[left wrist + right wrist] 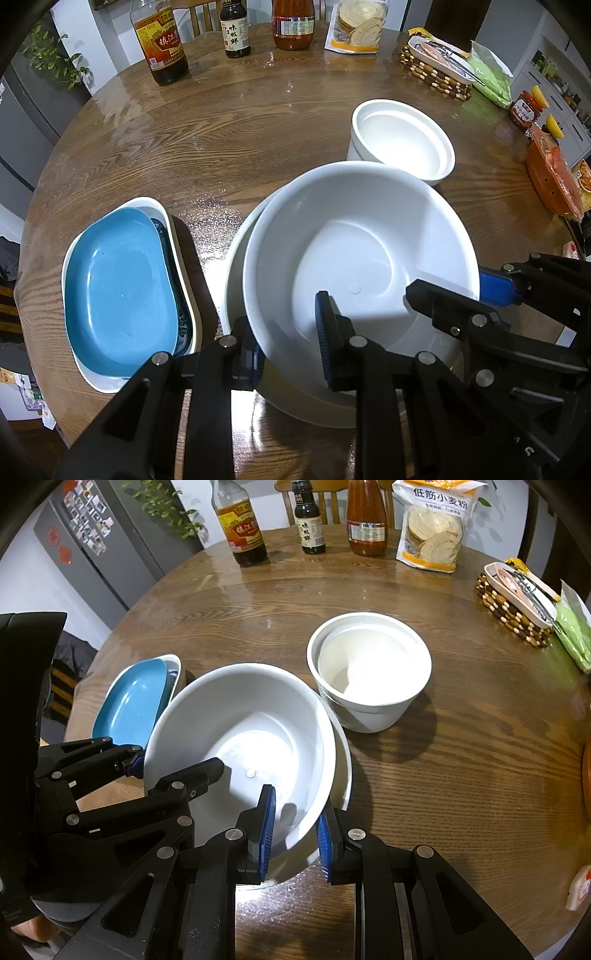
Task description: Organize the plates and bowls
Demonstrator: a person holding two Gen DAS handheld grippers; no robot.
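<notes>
A large white bowl sits tilted inside a wider white dish near the table's front. My left gripper straddles the bowl's near-left rim, one pad inside and one outside. My right gripper straddles its near-right rim the same way; it also shows in the left wrist view. The bowl also shows in the right wrist view. A stack of blue plates on a white plate lies to the left. Two nested white bowls stand behind on the right.
Three sauce bottles and a bag of crackers stand along the far edge of the round wooden table. A beaded basket, a green bag and jars sit at the right. A fridge stands left.
</notes>
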